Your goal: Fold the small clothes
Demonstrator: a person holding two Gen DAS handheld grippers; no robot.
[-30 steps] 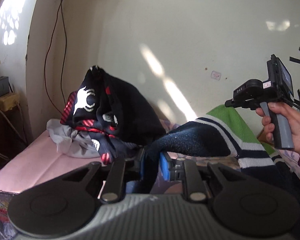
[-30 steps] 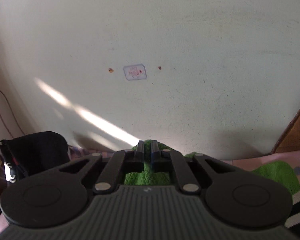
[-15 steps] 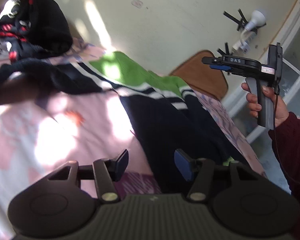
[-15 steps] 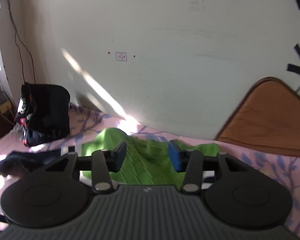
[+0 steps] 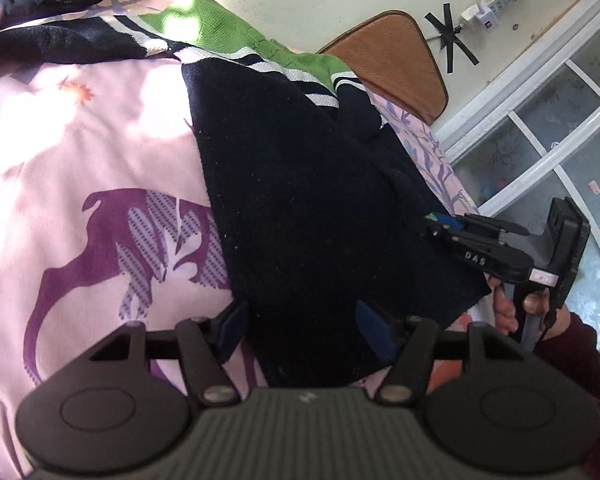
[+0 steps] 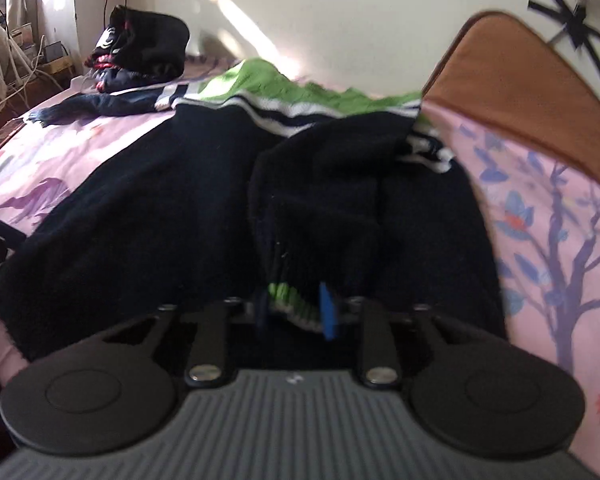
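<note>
Sweater (image 5: 300, 184): dark navy fuzzy knit, green waffle-textured yoke, white ribbed stripes; spread flat on pink printed bedsheet (image 5: 80, 152), centre of bed.
Left gripper (image 5: 304, 326): blue pads spread wide, released, over the hem at 6 o'clock.
Right gripper (image 6: 296, 312): pads part-closed around the striped cuff (image 6: 290, 300) of a folded-in sleeve; firm grip cannot be told.
Brown padded cushion (image 6: 516, 92), rounded, at 2 o'clock.

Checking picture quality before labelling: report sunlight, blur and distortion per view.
Left wrist: sharp, strong fisheye bending; sun bleaches the pink bedsheet and green part of the sweater. Right wrist: motion-blurred, especially the sleeve cuff between the fingers; sunlit streak on the wall.
</note>
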